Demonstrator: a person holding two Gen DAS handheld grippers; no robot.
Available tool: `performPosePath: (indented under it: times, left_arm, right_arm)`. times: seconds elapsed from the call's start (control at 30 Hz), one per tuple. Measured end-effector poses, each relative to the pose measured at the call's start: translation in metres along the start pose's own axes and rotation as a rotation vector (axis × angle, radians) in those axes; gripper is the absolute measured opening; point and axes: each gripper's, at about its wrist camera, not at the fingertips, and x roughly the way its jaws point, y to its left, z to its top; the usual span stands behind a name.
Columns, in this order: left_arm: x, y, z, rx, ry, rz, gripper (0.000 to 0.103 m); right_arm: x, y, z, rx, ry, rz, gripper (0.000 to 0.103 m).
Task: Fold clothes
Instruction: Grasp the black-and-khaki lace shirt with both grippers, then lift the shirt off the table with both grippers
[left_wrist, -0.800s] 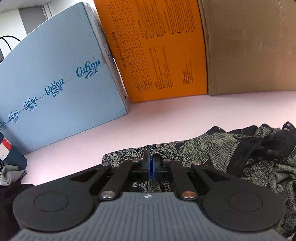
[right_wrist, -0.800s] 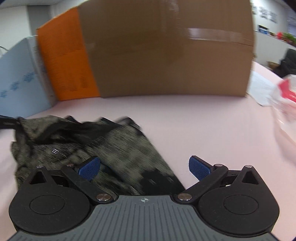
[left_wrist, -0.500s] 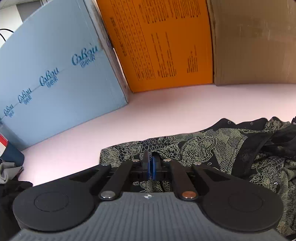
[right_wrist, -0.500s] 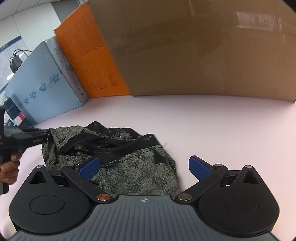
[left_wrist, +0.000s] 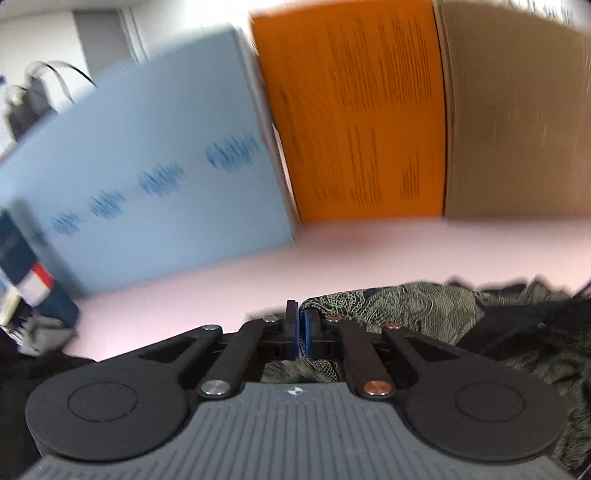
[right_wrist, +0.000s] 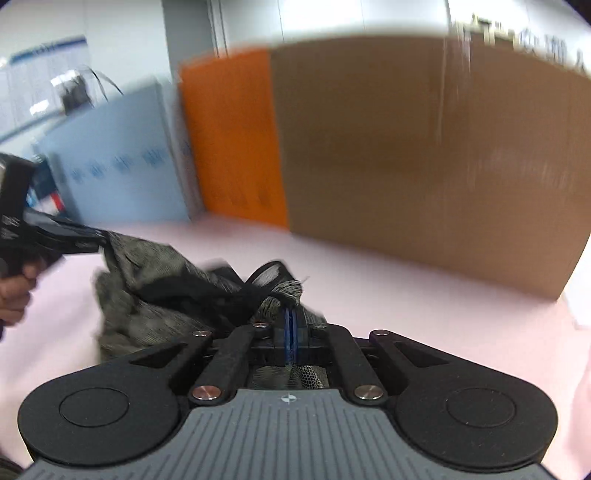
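Both views motion-blurred. Nearest, bottom centre of the left wrist view: left gripper (left_wrist: 298, 332), blue pads pressed together, pinching an edge of the garment (left_wrist: 406, 306), a dark piece with pale lace-like print. The cloth runs off to the lower right of that frame, bunched, black folds at the right edge. Right wrist view, bottom centre: right gripper (right_wrist: 290, 332) also pinched shut on the garment (right_wrist: 147, 295), a tuft of fabric standing up just past the pads. From there the cloth stretches toward the left of the frame, up to the other gripper, held by a hand (right_wrist: 14, 295) at the left edge. So the garment spans the two grips; its long axis looks to run gripper to gripper, middle sagging in a crumpled heap that appears to rest on the pink table (right_wrist: 406, 295). Each hand has its own end, neither nearer. Judgement: the coming move turns on drawing the two held points apart to spread the cloth before any fold; the slack and the tangled black folds in the middle could catch. Farther back, open table. Behind it a wall of boxes: blue box (left_wrist: 147, 166) at left, orange box (left_wrist: 354, 110) centre, brown box (left_wrist: 517, 129) right. They stand well apart from the cloth. Dark clutter at the lower left of the left view, too blurred to name.
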Motion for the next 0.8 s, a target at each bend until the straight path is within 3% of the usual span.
performPosePath:
  times: [0.2, 0.4, 0.5, 0.57, 0.67, 0.73, 0.8]
  left_arm:
    - [-0.075, 0.038, 0.018, -0.126, -0.251, 0.044, 0.004]
    - [-0.138, 0.061, 0.020, -0.144, -0.470, 0.075, 0.004]
    - [-0.188, 0.058, 0.011, -0.154, -0.660, 0.159, 0.004]
    - [-0.210, 0.061, 0.007, -0.162, -0.742, 0.173, 0.004]
    - [-0.220, 0.066, 0.001, -0.115, -0.761, 0.159, 0.007]
    - [-0.217, 0.069, -0.004, -0.072, -0.719, 0.136, 0.011]
    - [-0.206, 0.076, -0.012, -0.030, -0.617, 0.086, 0.018]
  right_arm:
    - [-0.062, 0.035, 0.009, -0.107, -0.196, -0.079, 0.002]
    - [-0.110, 0.102, 0.019, -0.261, -0.476, -0.223, 0.002]
    - [-0.142, 0.129, 0.028, -0.298, -0.606, -0.268, 0.002]
    - [-0.160, 0.149, 0.036, -0.319, -0.658, -0.284, 0.002]
    - [-0.165, 0.155, 0.043, -0.330, -0.622, -0.291, 0.002]
    - [-0.148, 0.144, 0.032, -0.318, -0.492, -0.275, 0.003]
    - [-0.128, 0.130, 0.009, -0.331, -0.354, -0.259, 0.013]
